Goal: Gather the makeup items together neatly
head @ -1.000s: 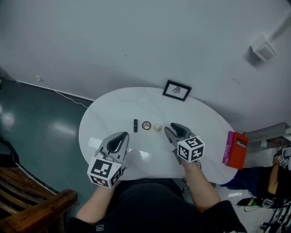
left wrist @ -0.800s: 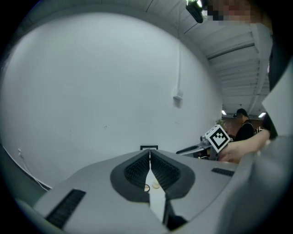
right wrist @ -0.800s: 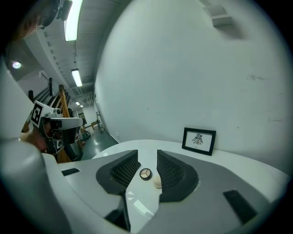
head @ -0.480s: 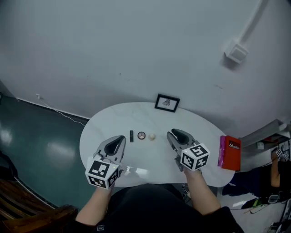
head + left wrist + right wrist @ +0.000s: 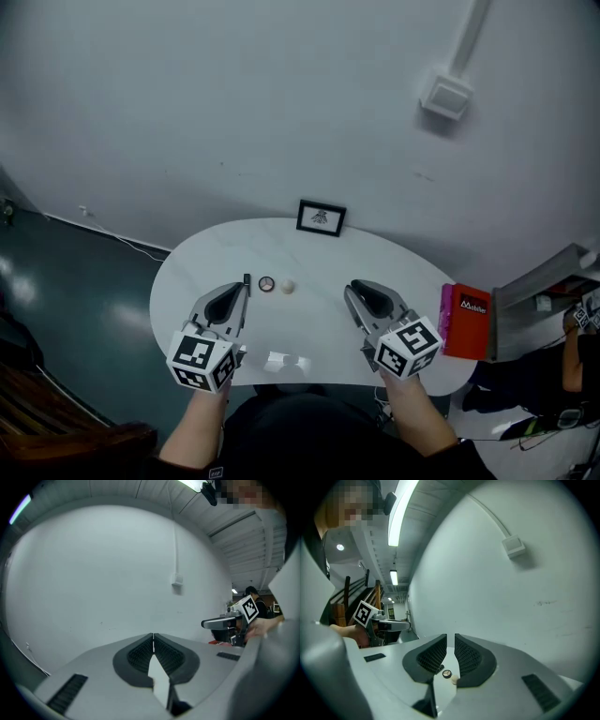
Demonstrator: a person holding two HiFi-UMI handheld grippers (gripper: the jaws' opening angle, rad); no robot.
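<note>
Head view: on the white table (image 5: pixel 394 267), a black tube (image 5: pixel 247 280), a round compact (image 5: pixel 267 284) and a small cream ball (image 5: pixel 288 286) lie in a close row, left of centre. The left claw (image 5: pixel 236 292) hovers just below the tube; the right claw (image 5: pixel 359 292) is well to the row's right. A red box (image 5: pixel 466 322) stands at the table's right edge.

Left gripper view: the left claw (image 5: pixel 153 634) is closed, nothing in it.

Right gripper view: the right claw (image 5: pixel 450 637) has just been closing to a narrow empty gap; the tube (image 5: pixel 439 669), compact (image 5: pixel 446 674) and ball (image 5: pixel 454 679) show beyond it.
</note>
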